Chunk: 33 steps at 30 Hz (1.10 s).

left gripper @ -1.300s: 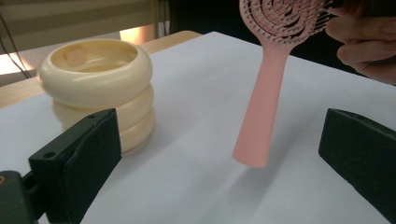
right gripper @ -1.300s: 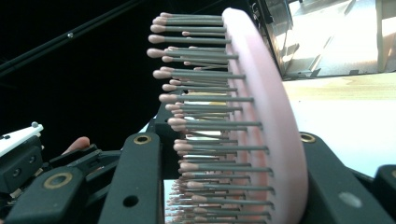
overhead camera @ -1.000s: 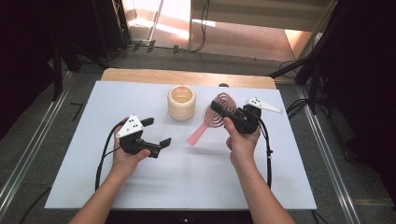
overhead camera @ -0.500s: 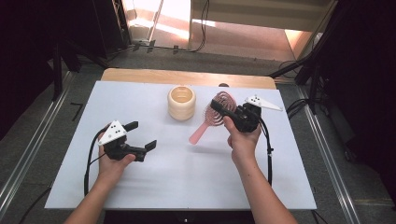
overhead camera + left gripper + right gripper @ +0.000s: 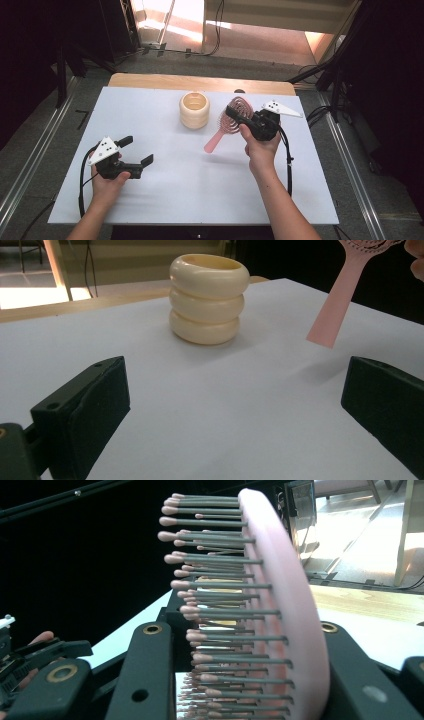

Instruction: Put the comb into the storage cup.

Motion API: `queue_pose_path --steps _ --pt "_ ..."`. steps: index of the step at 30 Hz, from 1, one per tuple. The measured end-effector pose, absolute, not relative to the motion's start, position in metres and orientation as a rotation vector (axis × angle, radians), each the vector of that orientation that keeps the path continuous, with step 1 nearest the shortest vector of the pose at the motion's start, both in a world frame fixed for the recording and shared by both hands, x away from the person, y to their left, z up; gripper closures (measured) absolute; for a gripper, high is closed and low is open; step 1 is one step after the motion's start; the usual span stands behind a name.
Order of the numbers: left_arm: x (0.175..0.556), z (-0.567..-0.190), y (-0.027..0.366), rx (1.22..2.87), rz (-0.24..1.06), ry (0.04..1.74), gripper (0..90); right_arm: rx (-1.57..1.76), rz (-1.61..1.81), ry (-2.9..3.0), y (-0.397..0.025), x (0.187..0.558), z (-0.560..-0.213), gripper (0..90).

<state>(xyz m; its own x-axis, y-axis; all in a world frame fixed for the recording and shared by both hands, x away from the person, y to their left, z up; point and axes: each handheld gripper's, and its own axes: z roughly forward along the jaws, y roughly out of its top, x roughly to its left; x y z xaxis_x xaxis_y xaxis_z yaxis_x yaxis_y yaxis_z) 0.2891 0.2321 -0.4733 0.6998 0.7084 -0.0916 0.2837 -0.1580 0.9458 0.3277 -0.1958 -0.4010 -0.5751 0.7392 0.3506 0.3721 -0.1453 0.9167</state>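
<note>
a person is working at a white table (image 5: pixel 200 200) with a two-jaw gripper in each hand. the right gripper (image 5: pixel 235 114) is clamping the head of a pink hairbrush (image 5: pixel 227 125), its jaws closed on the brush from both sides; in the right gripper view the bristles (image 5: pixel 215 610) are pointing toward one jaw while the smooth pink back is pressing against the other. the brush is being held above the table toward its far right part, its handle (image 5: pixel 336 305) slanting down and toward the person, the handle's end hanging clear of the surface with a faint shadow beneath it. just beside the brush head, to its left, a cream ribbed cup (image 5: pixel 194 109) made of three stacked rings is standing upright on the table, apart from the brush. the left gripper (image 5: pixel 136 150) is hovering low over the near left part of the table, well apart from the cup and brush, its jaws spread wide and holding nothing; in the left gripper view both black jaws are framing bare white tabletop, with the cup beyond them.
</note>
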Motion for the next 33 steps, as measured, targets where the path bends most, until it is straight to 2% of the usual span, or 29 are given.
queue_pose_path --steps 12,33 --pt "0.284 -0.48 0.252 1.709 0.47 0.847 0.0 1.233 1.757 1.833 -0.199 0.33 -0.395 60.7" --pt "0.285 -0.482 0.264 1.677 0.495 0.87 0.0 1.174 1.737 1.856 -0.192 0.341 -0.377 60.7"
